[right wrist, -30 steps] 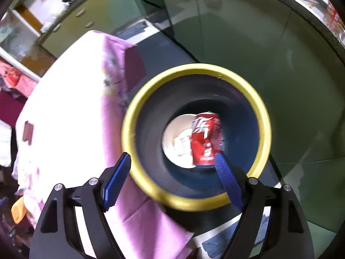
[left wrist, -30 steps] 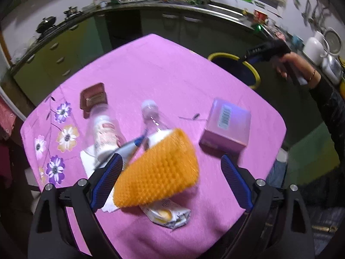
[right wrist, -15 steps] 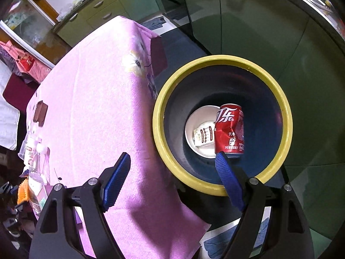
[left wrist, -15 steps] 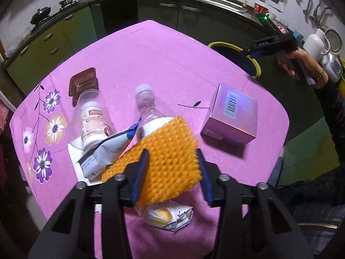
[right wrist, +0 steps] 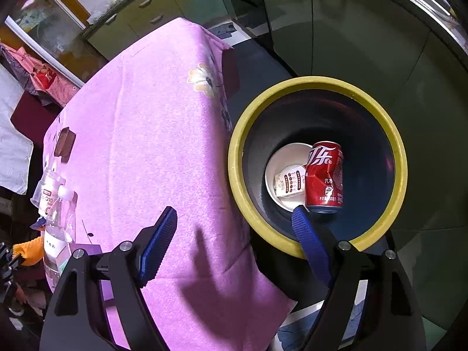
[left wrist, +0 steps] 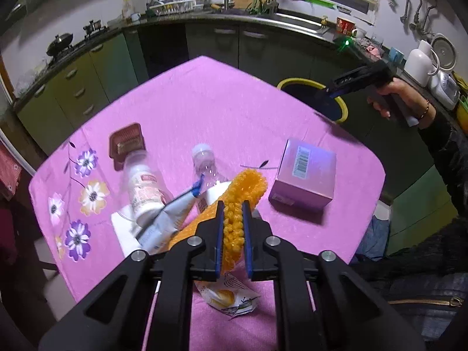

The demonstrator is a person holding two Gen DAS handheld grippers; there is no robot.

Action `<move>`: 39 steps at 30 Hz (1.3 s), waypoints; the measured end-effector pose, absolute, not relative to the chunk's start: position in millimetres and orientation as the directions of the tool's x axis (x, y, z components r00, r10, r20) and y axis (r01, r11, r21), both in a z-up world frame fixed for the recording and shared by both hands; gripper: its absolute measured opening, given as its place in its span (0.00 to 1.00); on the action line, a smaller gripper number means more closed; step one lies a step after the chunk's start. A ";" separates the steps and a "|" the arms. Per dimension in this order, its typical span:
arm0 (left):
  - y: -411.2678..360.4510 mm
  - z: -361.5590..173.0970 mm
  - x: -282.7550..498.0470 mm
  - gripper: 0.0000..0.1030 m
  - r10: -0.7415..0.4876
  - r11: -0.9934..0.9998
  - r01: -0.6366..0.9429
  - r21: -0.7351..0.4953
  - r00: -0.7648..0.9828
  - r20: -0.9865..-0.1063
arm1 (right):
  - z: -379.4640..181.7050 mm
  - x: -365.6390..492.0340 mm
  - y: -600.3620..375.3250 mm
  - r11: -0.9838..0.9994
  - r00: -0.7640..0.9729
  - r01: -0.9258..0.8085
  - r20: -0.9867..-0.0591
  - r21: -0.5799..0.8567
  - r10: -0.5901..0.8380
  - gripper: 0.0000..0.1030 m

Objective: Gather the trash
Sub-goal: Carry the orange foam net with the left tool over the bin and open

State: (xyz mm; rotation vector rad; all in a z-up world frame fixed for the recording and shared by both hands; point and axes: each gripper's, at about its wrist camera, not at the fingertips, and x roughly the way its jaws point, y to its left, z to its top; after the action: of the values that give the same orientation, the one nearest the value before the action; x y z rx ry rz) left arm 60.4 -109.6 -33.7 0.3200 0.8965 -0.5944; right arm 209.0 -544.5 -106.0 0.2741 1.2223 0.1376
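My left gripper (left wrist: 233,204) is shut on an orange foam fruit net (left wrist: 239,199) and holds it just above the pink table (left wrist: 204,108). Under it lie a clear water bottle (left wrist: 204,161), a white-labelled bottle (left wrist: 146,187), a blue-white wrapper (left wrist: 166,216) and a snack packet (left wrist: 225,295). A pink box (left wrist: 304,175) lies to the right. My right gripper (right wrist: 234,219) is open and empty above the table's edge, beside the yellow-rimmed bin (right wrist: 234,158), which holds a red cola can (right wrist: 323,175) and a white bowl (right wrist: 280,161).
A brown tray (left wrist: 127,143) lies at the table's left, near a white napkin (left wrist: 125,231). Kitchen cabinets and a sink counter (left wrist: 263,20) ring the table. The bin (left wrist: 292,82) stands off the table's far right corner, with the right gripper (left wrist: 336,87) over it.
My left gripper closed on the orange foam net and lifted it slightly. My right gripper drew back from over the bin toward the table.
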 end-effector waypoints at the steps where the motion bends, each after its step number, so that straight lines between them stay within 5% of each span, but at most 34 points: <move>1: -108.6 -28.2 59.0 0.10 -0.347 0.795 0.606 0.025 0.489 -0.800 | -104.9 208.4 -544.9 0.959 0.342 0.043 -0.906 0.281 0.250 0.78; 12: -127.3 24.8 65.5 0.10 -0.441 0.748 0.663 0.005 0.502 -0.744 | -93.0 196.7 -559.8 0.957 0.377 0.059 -0.894 0.285 0.243 0.78; 21: -250.3 48.3 100.0 0.11 -0.587 0.537 0.841 -0.062 0.319 -0.744 | -74.7 163.3 -606.3 0.959 0.453 0.129 -0.875 0.253 0.170 0.78; 30: -434.2 9.0 166.9 0.11 -0.580 0.410 0.906 -0.108 0.167 -0.798 | -80.4 105.8 -677.3 0.935 0.488 0.245 -0.866 0.257 0.110 0.78; 39: -537.0 -66.5 242.9 0.18 -0.490 0.510 0.853 -0.112 0.181 -0.853 | -103.9 76.4 -723.6 0.902 0.473 0.319 -0.874 0.292 0.116 0.78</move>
State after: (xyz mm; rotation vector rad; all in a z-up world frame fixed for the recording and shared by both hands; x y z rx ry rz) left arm 242.9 -537.0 -66.5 0.4396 0.9918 -0.9925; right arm 76.4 -723.6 -103.9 0.4520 1.0814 -0.1295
